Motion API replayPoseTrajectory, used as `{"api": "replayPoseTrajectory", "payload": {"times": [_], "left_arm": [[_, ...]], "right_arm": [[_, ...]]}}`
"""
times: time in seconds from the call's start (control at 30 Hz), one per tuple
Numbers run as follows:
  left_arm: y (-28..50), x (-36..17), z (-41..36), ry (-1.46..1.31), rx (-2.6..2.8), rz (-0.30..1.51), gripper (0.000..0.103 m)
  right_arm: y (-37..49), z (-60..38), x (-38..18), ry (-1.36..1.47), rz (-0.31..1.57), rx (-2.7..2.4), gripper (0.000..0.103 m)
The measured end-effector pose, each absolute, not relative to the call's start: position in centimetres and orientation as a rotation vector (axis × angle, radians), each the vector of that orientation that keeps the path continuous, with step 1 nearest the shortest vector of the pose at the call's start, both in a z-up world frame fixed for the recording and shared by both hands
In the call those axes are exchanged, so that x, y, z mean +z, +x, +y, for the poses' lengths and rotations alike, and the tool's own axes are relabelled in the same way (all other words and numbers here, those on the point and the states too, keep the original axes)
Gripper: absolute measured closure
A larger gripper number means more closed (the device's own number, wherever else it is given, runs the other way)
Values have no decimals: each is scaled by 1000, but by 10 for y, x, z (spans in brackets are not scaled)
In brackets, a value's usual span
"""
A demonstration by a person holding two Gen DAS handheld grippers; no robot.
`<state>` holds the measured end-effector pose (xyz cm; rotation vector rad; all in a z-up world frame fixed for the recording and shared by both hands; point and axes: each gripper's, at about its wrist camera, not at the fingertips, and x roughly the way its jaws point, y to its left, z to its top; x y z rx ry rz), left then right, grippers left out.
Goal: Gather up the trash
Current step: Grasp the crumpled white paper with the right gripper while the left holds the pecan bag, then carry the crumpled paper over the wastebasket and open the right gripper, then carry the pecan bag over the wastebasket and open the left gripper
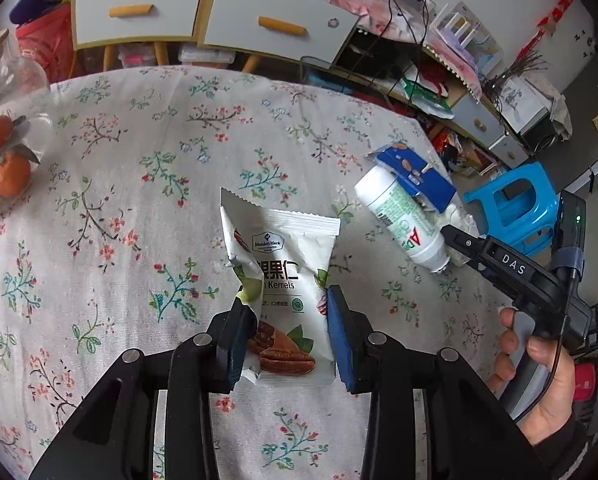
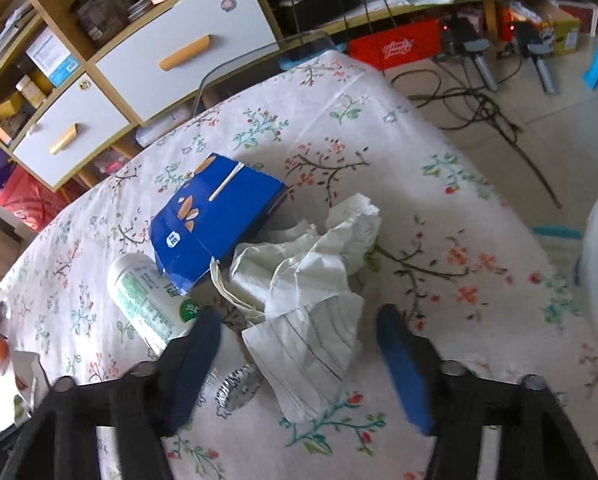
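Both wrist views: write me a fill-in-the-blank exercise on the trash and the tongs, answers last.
1. The left tongs are shut on a white ____ bag.
2. The right tongs stand open over crumpled ____.
3. The carton beside the white bottle is coloured ____.
4. The tablecloth has a ____ print.

Missing words: snack; paper; blue; floral

The left gripper (image 1: pixel 291 334) has black linkage arms joined by round silver pivot pins and two flat blue pads (image 1: pixel 341 336). The right gripper (image 2: pixel 299 364) is built alike: black arms, grey pins, blue pads (image 2: pixel 401 368). From the left wrist view its black body bears white "DAS" lettering, a small green light, a grey handle and a thin black cable, gripped by a bare hand (image 1: pixel 539 376).
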<state>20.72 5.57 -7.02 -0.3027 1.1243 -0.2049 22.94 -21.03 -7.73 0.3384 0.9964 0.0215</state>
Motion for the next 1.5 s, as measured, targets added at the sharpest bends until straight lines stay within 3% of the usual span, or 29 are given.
{"api": "replayPoseTrajectory", "payload": {"times": [0.07,0.17,0.63,1.13,1.3,1.37,1.5], "left_arm": [[206,-71,57,-299,-200,1128,64],[202,-71,56,-283,-199,1128,64],[174,-55,44,-235,-229,1099,64],[154,-52,-41,-96,-346,1119,64],[157,-54,-76,-94,-398,1138,64],[159,-52,-95,-75,-422,1137,64],[162,-43,-136,-30,-484,1126,64]], "right_arm": [[230,-208,-79,319,1003,28,57],[227,-207,-80,296,1013,36,63],[174,-239,-52,285,1065,38,64],[117,-345,-23,336,1014,-89,63],[109,-391,-24,389,1014,-163,59],[108,-404,-26,428,1012,-181,39],[100,-429,-26,506,1018,-203,37]]}}
